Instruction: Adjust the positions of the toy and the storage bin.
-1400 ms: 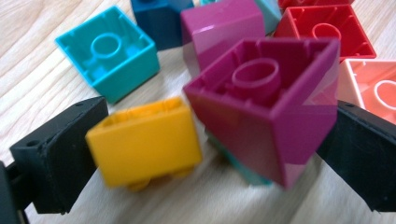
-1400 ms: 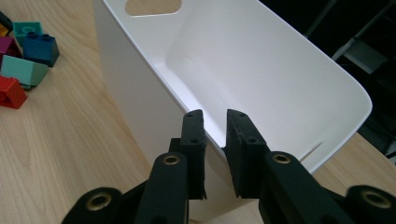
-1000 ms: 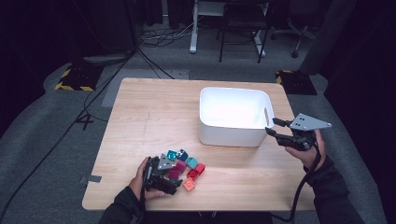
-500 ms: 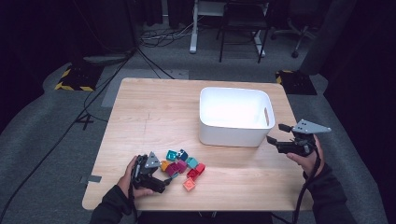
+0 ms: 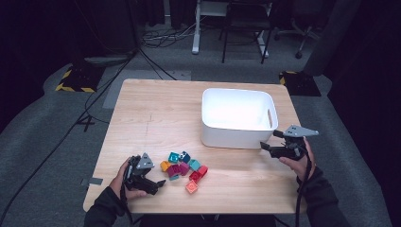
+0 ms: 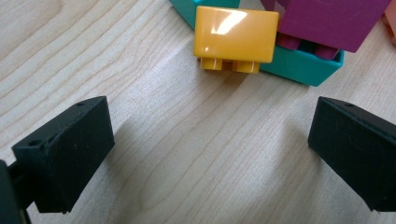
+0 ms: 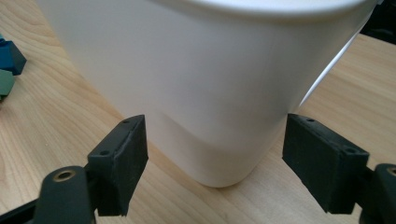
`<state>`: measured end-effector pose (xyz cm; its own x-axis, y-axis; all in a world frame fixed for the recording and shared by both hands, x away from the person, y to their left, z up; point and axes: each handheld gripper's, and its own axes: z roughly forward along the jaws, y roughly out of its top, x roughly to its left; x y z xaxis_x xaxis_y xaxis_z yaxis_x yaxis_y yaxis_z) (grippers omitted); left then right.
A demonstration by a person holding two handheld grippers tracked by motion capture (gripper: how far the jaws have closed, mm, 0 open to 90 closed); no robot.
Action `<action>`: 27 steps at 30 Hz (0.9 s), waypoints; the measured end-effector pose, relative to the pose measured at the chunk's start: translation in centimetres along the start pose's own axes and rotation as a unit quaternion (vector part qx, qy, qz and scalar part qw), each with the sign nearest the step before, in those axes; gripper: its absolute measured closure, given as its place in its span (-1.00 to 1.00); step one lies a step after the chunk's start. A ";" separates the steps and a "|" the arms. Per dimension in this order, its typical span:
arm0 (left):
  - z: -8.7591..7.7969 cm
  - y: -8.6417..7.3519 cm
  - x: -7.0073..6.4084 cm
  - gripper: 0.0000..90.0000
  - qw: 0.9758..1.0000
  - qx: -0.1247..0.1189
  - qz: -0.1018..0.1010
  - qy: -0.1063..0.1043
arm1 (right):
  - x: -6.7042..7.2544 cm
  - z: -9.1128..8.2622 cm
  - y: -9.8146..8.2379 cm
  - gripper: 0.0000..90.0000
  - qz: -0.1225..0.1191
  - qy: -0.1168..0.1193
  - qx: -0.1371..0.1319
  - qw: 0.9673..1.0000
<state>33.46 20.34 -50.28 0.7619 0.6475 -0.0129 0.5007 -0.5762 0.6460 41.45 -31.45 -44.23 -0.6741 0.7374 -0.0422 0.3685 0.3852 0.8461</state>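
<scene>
The left claw [image 5: 160,182] lies low on the pale wooden worktop [image 5: 156,118], jaws wide with nothing but bare wood between them, just beside a small heap of glossy plastic building bricks [image 5: 185,166]. In the left gripper view the nearest is a yellow studded brick [image 6: 236,35], resting against a teal brick [image 6: 303,63] with a magenta brick [image 6: 327,21] on top. The right claw [image 5: 264,147] has just been opening and now stands wide and empty, close to the near right corner of the white rectangular plastic tub [image 5: 236,137], its jaws on either side of that rounded corner without touching it
</scene>
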 end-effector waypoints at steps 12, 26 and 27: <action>1.8 2.1 -0.9 -0.90 0.999 -0.004 0.023 -0.027 | 0.4 0.1 -3.3 -0.44 0.001 0.006 0.036 0.999; 4.7 5.5 -4.3 -0.82 0.997 -0.009 0.052 -0.052 | 0.4 -0.5 -6.2 -0.44 0.015 0.012 0.066 0.998; 4.7 5.5 -4.3 -0.82 0.997 -0.009 0.052 -0.052 | 0.3 -0.6 -6.3 -0.43 0.011 0.010 0.063 0.998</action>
<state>34.87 12.05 -50.21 0.8481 0.5294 -0.0228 0.4098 -0.6280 0.6616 38.52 -33.96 -49.22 -0.6770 0.7359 -0.0127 0.4600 0.4365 0.7732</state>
